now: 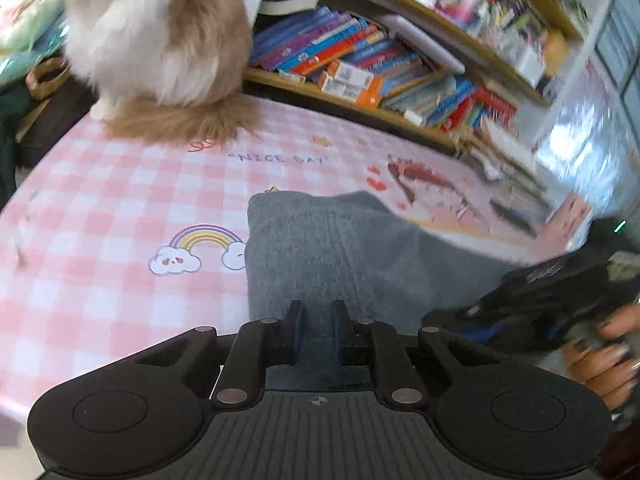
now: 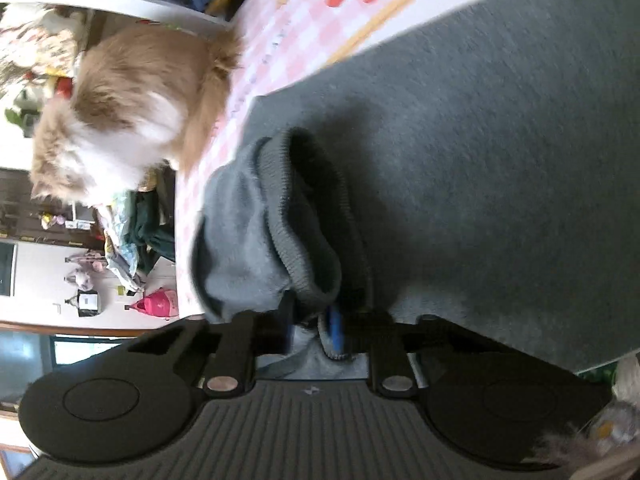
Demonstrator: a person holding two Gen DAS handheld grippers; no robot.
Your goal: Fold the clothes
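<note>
A grey knit garment [image 1: 340, 256] lies on the pink checked tablecloth [image 1: 100, 208]. My left gripper [image 1: 317, 312] hovers over its near edge, jaws a small way apart with nothing between them. In the right wrist view the garment [image 2: 500, 152] fills the right side. My right gripper [image 2: 314, 320] is shut on its ribbed cuff [image 2: 288, 216], which bunches up in front of the fingers. The right gripper and the hand holding it also show in the left wrist view [image 1: 532, 304] at the right.
A fluffy tan and white cat [image 1: 160, 40] sits on the table's far left part; it also shows in the right wrist view [image 2: 128, 120]. Bookshelves [image 1: 400, 68] stand behind the table. Clutter lies on the floor [image 2: 132, 248] beyond the table edge.
</note>
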